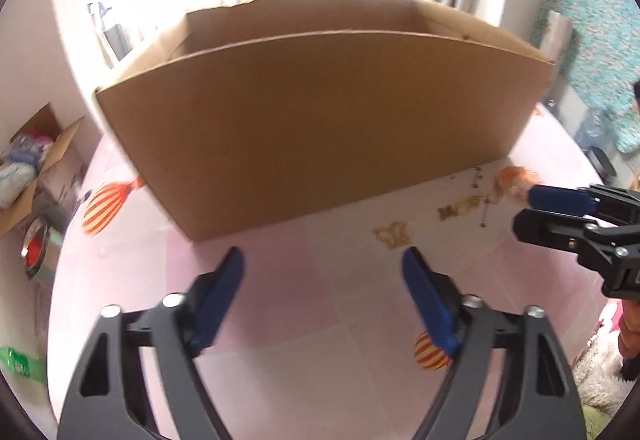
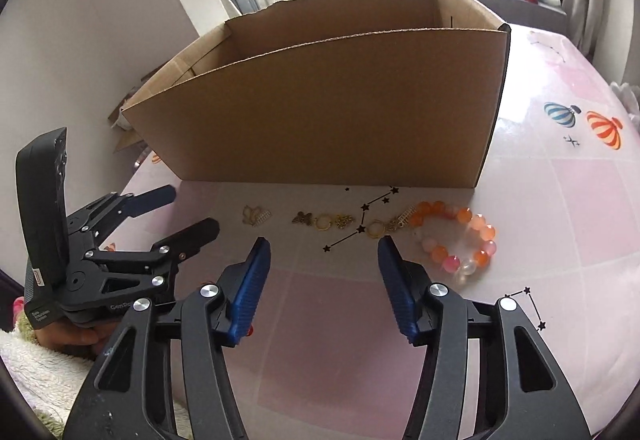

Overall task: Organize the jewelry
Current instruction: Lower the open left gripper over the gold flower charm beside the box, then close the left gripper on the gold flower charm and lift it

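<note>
The right gripper (image 2: pixel 324 264) hovers with jaws spread, empty, aimed at the row of small gold charms and rings (image 2: pixel 320 220) and the orange-and-pink beaded bracelet (image 2: pixel 460 240), which lie on the desk just before the open brown cardboard box (image 2: pixel 320 120), likely their destination. The left gripper (image 1: pixel 322 280) waits alongside, also spread and empty. The pink balloon-printed desk cover (image 2: pixel 560 180) looks glossy; laundry hangs by the window.

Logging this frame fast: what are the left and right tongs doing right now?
Left tongs: open, holding nothing, over the bare tablecloth.
Right tongs: open, holding nothing, just short of the beaded bracelet.
</note>
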Motion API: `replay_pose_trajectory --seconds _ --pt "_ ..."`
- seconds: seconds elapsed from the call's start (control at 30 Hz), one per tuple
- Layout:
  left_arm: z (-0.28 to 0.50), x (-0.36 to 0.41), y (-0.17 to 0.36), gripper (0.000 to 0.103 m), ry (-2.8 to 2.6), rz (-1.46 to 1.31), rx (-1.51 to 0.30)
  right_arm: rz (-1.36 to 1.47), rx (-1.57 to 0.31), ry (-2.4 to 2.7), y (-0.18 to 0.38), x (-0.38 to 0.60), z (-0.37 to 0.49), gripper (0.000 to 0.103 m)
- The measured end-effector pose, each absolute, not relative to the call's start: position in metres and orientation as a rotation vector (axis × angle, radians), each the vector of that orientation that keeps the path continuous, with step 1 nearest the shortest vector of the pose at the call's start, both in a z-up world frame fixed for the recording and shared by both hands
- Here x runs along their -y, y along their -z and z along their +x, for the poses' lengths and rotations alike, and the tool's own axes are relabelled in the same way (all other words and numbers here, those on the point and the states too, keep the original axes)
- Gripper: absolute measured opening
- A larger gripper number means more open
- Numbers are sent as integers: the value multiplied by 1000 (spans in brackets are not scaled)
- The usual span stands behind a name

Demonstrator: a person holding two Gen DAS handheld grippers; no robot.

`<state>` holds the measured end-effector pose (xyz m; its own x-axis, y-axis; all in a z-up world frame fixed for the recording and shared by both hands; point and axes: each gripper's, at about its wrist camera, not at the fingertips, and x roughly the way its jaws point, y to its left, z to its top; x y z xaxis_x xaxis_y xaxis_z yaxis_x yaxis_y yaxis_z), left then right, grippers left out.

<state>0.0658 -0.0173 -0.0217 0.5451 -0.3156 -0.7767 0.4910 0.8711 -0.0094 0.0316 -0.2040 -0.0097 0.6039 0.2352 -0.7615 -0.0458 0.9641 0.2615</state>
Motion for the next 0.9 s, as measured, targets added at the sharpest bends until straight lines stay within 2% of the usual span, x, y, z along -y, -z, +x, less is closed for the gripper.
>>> replay_pose_trajectory --seconds 0.3,0.4,0.9 --pt "67 44 22 42 640 336 -864 228 -920 -178 10 198 30 53" --pt "76 44 25 36 654 331 -883 225 -921 -184 10 195 34 53" --pt "95 39 28 34 670 293 -928 237 -919 -184 9 199 38 53"
